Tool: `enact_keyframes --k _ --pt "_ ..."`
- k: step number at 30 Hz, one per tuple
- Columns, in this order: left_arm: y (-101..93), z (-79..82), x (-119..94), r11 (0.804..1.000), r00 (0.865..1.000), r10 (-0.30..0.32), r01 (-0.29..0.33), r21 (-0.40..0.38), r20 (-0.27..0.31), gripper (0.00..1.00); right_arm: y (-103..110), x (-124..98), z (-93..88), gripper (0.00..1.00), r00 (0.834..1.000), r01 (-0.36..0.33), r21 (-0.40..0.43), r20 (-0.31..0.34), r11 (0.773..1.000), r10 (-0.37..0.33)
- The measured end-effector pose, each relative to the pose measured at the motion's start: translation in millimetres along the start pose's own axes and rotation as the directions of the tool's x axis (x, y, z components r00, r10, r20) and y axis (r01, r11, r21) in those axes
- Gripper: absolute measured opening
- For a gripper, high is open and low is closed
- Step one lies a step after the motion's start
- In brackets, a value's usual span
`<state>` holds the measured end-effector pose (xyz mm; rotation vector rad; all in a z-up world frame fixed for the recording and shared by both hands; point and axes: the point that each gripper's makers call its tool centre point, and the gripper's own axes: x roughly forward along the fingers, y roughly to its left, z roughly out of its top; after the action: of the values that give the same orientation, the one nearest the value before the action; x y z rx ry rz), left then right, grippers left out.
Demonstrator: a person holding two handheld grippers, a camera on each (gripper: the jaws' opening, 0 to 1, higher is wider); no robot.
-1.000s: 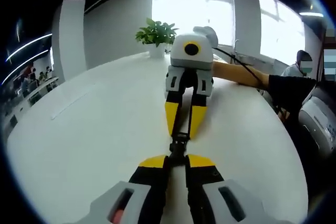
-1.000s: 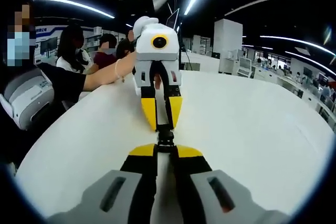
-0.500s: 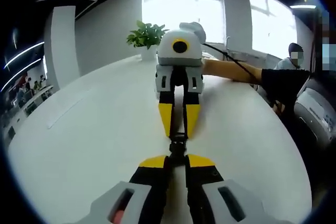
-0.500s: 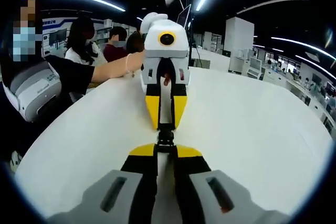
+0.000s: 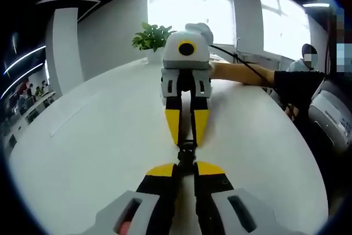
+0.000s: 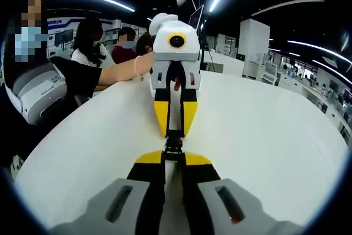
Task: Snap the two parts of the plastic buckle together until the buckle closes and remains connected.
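Left gripper (image 5: 186,167): jaws narrow, pinched on the near end of the black buckle (image 5: 187,153); seen from the other side (image 6: 174,126), tips meeting the same piece.
Right gripper (image 6: 174,158): jaws likewise narrow, clamped on the opposite end of the buckle (image 6: 174,144); facing back in the left gripper view (image 5: 186,134).
Buckle: between the two sets of yellow tips, in mid-bench, well in from every edge of the white bench (image 5: 99,136); raised or resting, cannot tell.
Alignment: grippers nose to nose on one line, tips near each other, buckle reading as one short dark piece (too small to tell whether the prongs are fully seated).
Step in hand: probably the push-together, or a hold on a joint just made.
Next move: a straight squeeze along the shared axis, no twist, then a light pull apart as a check that the latch keeps; release only after that.
Surroundings: potted plant (image 5: 152,37) at the far edge of the bench; seated people beyond the bench (image 6: 93,42).
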<state>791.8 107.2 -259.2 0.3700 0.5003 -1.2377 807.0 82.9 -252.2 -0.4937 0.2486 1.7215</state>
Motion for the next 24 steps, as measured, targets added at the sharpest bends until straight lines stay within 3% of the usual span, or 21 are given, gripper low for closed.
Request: enact_keyframes --k 9,24 --pt "0.9 0.6 0.5 1.000 1.000 -0.008 0.008 -0.006 0.006 0.09 0.1 1.3 2.0 0.10 1.000 -0.027 -0.050 -0.010 0.998 0.026" --pt "-0.7 0.7 0.4 1.000 1.000 -0.006 0.006 -0.014 0.003 0.10 0.4 1.9 2.0 0.11 1.000 -0.023 0.022 0.005 0.999 0.022"
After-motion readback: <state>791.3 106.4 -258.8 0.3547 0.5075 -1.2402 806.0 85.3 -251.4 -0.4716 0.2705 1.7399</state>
